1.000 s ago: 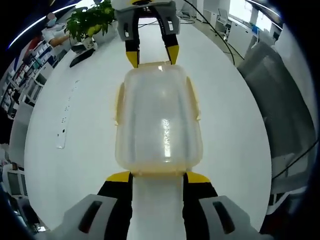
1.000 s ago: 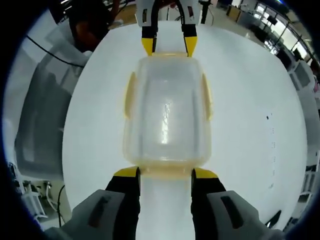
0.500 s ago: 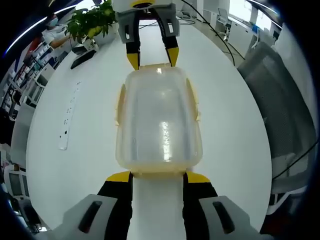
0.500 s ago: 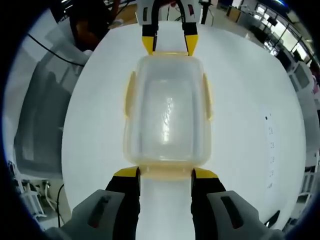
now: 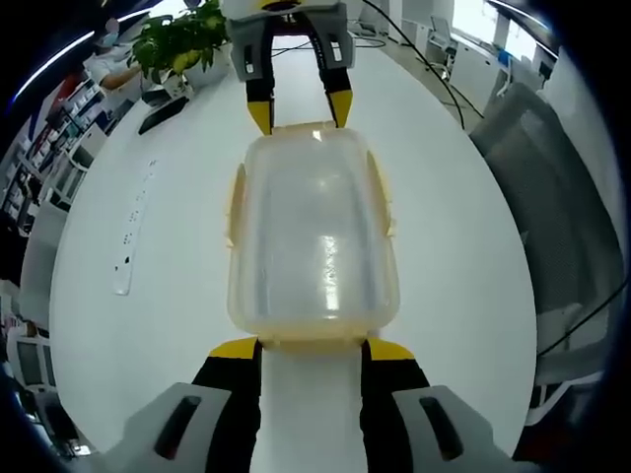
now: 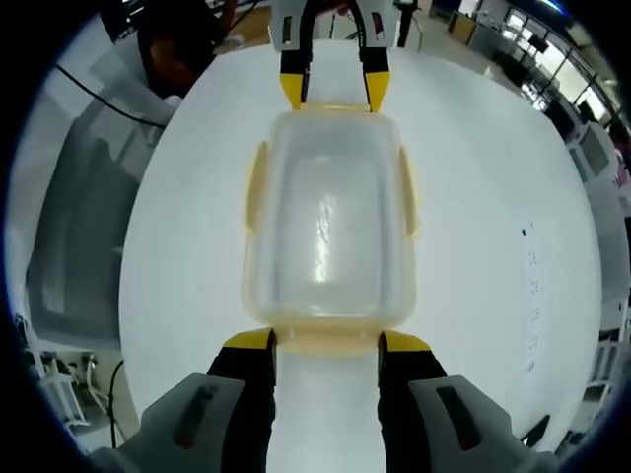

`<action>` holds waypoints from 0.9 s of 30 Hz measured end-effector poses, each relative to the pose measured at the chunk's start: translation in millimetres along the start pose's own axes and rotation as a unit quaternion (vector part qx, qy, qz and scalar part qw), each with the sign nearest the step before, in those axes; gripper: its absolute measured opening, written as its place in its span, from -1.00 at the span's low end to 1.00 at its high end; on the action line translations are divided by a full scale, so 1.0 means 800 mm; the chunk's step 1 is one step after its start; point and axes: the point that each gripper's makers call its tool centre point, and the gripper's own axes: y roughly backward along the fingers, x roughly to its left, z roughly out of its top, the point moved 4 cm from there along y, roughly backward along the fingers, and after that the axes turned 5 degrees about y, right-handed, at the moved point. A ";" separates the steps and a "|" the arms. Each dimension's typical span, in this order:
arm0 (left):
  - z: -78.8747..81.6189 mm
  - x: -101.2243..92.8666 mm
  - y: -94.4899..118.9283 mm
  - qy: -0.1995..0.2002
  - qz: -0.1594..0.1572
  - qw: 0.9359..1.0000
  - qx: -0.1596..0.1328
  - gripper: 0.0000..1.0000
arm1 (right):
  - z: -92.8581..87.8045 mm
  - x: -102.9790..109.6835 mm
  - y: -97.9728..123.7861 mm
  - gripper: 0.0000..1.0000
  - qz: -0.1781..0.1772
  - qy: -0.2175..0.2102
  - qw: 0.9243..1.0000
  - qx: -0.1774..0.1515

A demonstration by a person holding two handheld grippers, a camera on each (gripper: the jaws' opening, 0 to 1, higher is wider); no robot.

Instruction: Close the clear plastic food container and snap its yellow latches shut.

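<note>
jaws on both grippers are spread apart, not grasping anything. the left gripper [image 5: 311, 347] has its yellow tips right at the near short end of the container [image 5: 314, 241], and the right gripper [image 5: 296, 110] sits at the far end, facing it. from the right gripper view it's mirrored: right gripper [image 6: 326, 341] at the near end of the container [image 6: 328, 229], left gripper [image 6: 330, 91] at the far end. lid is on, and the yellow latches [image 6: 256, 187] lie along the long sides. it sits mid white desk [image 5: 148, 246], with a potted plant [image 5: 177, 39] at the far edge.
</note>
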 end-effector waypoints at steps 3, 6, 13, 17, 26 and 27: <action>-0.001 0.000 0.000 0.004 0.002 1.000 0.000 -0.34 | 0.001 -0.001 0.000 -0.26 -0.005 -0.001 1.000 -0.001; -0.001 0.001 0.000 0.004 0.003 1.000 0.000 -0.34 | 0.002 -0.001 -0.001 -0.26 -0.004 -0.002 1.000 0.001; -0.003 0.001 0.000 0.012 0.007 1.000 -0.001 -0.34 | 0.000 0.003 -0.004 -0.24 0.006 0.004 1.000 0.008; -0.005 0.000 0.002 0.014 0.009 1.000 -0.005 -0.29 | -0.001 0.006 -0.005 -0.17 0.010 -0.002 1.000 0.008; -0.008 -0.007 0.011 0.023 0.010 1.000 -0.009 -0.26 | -0.006 0.009 0.004 -0.14 0.004 -0.013 1.000 0.012; -0.007 -0.008 0.014 0.026 0.012 1.000 -0.011 -0.26 | -0.005 0.009 0.006 -0.14 0.001 -0.015 1.000 0.009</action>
